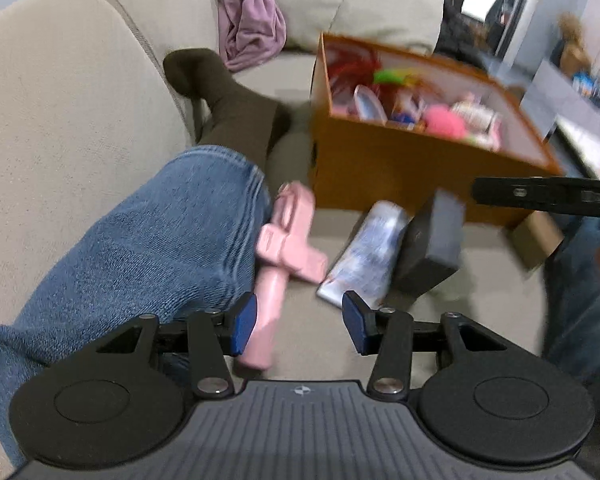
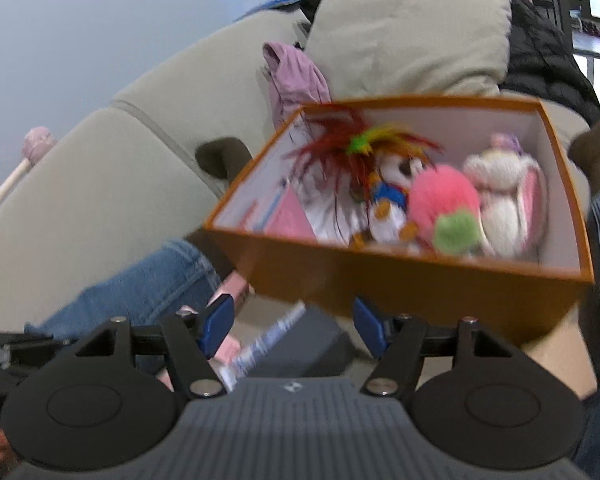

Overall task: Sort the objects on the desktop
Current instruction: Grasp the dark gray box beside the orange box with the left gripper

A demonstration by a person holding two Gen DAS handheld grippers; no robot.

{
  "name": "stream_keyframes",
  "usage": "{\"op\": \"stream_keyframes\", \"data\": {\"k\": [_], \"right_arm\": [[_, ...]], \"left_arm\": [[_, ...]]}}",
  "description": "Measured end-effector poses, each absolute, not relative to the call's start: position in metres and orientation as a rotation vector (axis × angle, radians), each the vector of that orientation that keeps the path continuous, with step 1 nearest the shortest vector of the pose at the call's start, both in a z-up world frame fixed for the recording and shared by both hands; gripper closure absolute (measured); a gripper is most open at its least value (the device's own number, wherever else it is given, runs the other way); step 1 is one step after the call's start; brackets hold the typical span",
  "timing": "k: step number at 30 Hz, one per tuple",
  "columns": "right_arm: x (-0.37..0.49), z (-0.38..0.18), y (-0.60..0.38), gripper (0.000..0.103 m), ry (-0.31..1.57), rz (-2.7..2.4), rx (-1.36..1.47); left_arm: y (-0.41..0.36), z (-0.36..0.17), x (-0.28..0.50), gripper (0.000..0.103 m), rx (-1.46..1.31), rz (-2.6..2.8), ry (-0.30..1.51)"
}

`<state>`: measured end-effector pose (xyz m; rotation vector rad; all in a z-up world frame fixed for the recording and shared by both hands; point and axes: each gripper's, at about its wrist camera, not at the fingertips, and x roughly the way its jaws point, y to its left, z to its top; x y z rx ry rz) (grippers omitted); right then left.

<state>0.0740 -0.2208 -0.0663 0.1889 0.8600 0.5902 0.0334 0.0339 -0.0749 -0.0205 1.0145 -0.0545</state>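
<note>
Upper right of the left wrist view, the orange cardboard box [image 1: 380, 168] holds plush toys; below it lie a pink plastic toy [image 1: 288, 240], silver packet [image 1: 364, 256] and dark grey box [image 1: 432, 248] — likely next pickups. Left gripper [image 1: 299, 326] and right gripper [image 2: 294, 330] both gape empty, needing to descend.

Orange box [image 2: 400, 280] – matt cardboard; plush toys [image 2: 444, 204] inside it fuzzy. Beside box: pink tool [image 1: 284, 240] smooth plastic, packet [image 1: 364, 256] glossy – sofa [image 1: 60, 120] woven cloth.

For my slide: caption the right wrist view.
Open right gripper hovers before an orange box of plush toys.
</note>
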Motion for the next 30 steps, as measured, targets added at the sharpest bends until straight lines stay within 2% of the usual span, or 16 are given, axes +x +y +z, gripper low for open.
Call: {"op": "stream_keyframes", "data": {"k": [5, 15, 22, 30], "right_arm": [[0.069, -0.089, -0.216, 0.035, 0.952, 0.583, 0.219], [0.084, -0.103, -0.193, 0.036, 1.018, 0.558, 0.22], [0.073, -0.091, -0.225, 0.037, 0.979, 0.529, 0.193], [0.058, -0.095, -0.273, 0.038, 0.93, 0.371, 0.062]], "left_arm": [[0.017, -0.087, 0.041, 0.047, 0.101, -0.035, 1.025], [-0.017, -0.091, 0.058, 0.047, 0.126, -0.15, 0.997], [-0.056, -0.082, 0.056, 0.038, 0.171, -0.316, 0.917], [-0.082, -0.1, 0.083, 0.037, 0.193, -0.342, 0.948]]}}
